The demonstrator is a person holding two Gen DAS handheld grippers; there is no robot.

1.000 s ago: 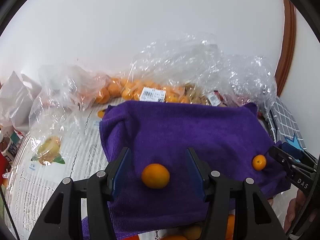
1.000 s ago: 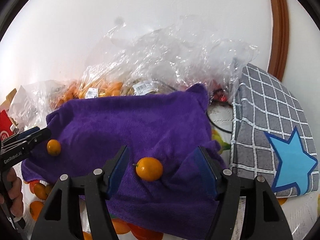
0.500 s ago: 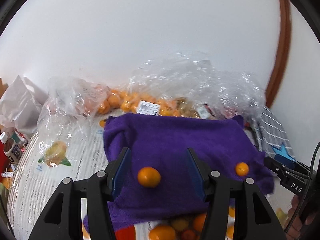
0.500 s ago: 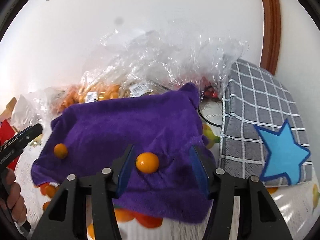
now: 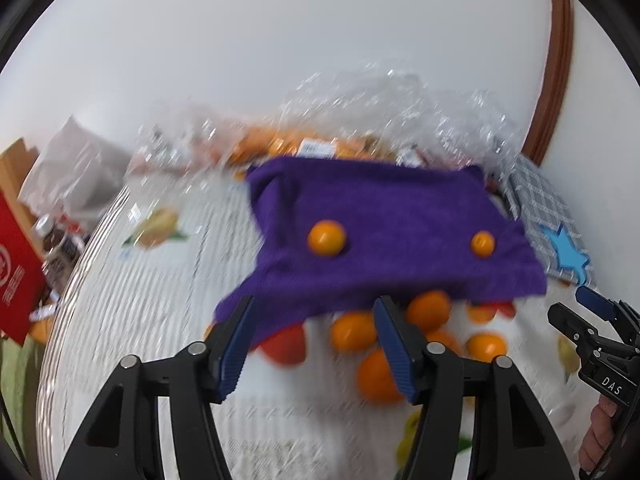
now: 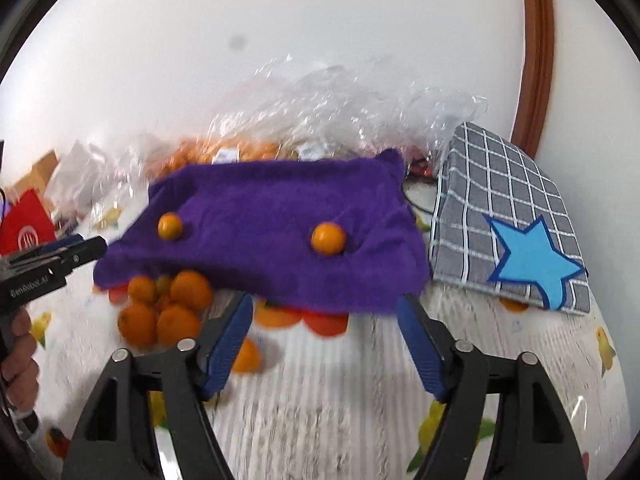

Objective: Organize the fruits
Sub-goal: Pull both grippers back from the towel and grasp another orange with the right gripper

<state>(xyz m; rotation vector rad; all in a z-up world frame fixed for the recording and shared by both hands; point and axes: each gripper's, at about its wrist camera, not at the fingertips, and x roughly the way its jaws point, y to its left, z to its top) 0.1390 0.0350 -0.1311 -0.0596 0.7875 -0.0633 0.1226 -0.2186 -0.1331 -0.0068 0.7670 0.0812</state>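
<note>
Purple towel (image 5: 384,216) lies across the middle of your tabletop (image 5: 160,300), and two small oranges sit on top of it: the left orange (image 5: 326,237) and the right orange (image 5: 482,244), well apart from each other. At the towel's near edge a loose pile of oranges (image 6: 168,308) spills out onto the white patterned cover. Far behind, crinkled clear plastic bags (image 6: 340,112) hold more orange fruit, with white labels too blurred to read.

Your left claw (image 5: 316,344) is near the towel's front edge; its blue pads are spreading apart with nothing gripped between them. Your right claw (image 6: 324,340) is likewise opening and empty, just short of the towel. In the left view the letters "DAS" show on the right tool's black body; the lettering on the left tool in the right view is smeared.

To the right lies a grey checked cloth (image 6: 512,184) with a blue star. At far left a red box (image 5: 16,264) carries white print you cannot make out.
</note>
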